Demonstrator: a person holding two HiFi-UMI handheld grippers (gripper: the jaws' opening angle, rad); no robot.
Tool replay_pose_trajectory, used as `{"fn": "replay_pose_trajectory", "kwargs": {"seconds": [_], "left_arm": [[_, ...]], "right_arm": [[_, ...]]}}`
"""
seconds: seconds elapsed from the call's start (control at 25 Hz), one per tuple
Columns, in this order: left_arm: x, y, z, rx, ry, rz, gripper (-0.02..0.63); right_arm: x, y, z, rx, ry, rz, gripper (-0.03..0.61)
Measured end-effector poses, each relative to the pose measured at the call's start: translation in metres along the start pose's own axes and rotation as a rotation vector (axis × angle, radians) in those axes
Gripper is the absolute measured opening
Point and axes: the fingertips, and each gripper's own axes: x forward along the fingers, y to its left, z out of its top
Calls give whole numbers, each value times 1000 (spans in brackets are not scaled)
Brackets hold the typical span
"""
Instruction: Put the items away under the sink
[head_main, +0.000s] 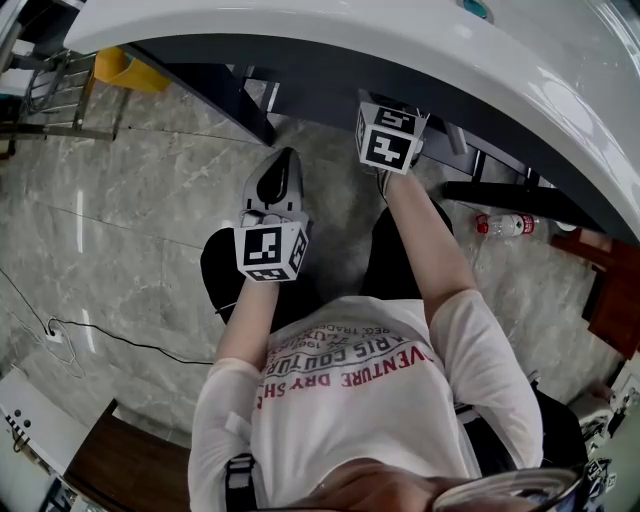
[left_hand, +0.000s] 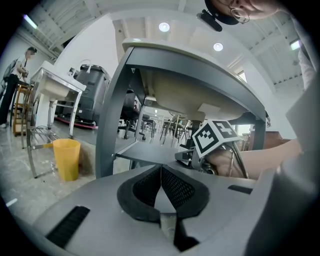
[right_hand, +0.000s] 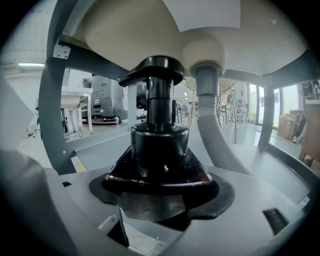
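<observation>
Status: right gripper (right_hand: 155, 197) is clamped on a dark pump-top bottle (right_hand: 159, 142), held under the white sink basin (right_hand: 125, 30) over the grey lower shelf (right_hand: 97, 150), beside the ribbed drain hose (right_hand: 220, 142). Looks like it's not set down yet, so release is left. Left gripper (left_hand: 161, 182) is closed on nothing, out front of the frame.

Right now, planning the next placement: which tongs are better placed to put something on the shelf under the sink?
Right. The right tongs are shut on a dark pump bottle, already under the basin beside the drain hose. The left tongs are shut, empty, and farther back.
</observation>
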Motion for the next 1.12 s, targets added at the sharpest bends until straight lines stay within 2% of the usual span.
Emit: {"fn": "replay_pose_trajectory", "kwargs": {"seconds": [0.24, 0.64, 1.0, 1.04, 1.08, 1.12], "left_arm": [[-2, 2, -2, -15, 0, 0, 23], [-1, -1, 8, -14, -20, -1, 23], [1, -25, 16, -19, -33, -39, 23], [1, -28, 17, -16, -34, -44, 23], [2, -32, 18, -13, -35, -49, 23], [2, -35, 19, -10, -36, -54, 23]], "right_arm": [[3, 1, -2, -18, 22, -40, 374], [-22, 0, -9, -35, 23, 18, 374], [-90, 8, -18, 41, 4, 109, 373], [-97, 8, -19, 57, -5, 111, 363], [-103, 6, -18, 73, -17, 101, 301], [-109, 2, -17, 91, -32, 83, 176]]}}
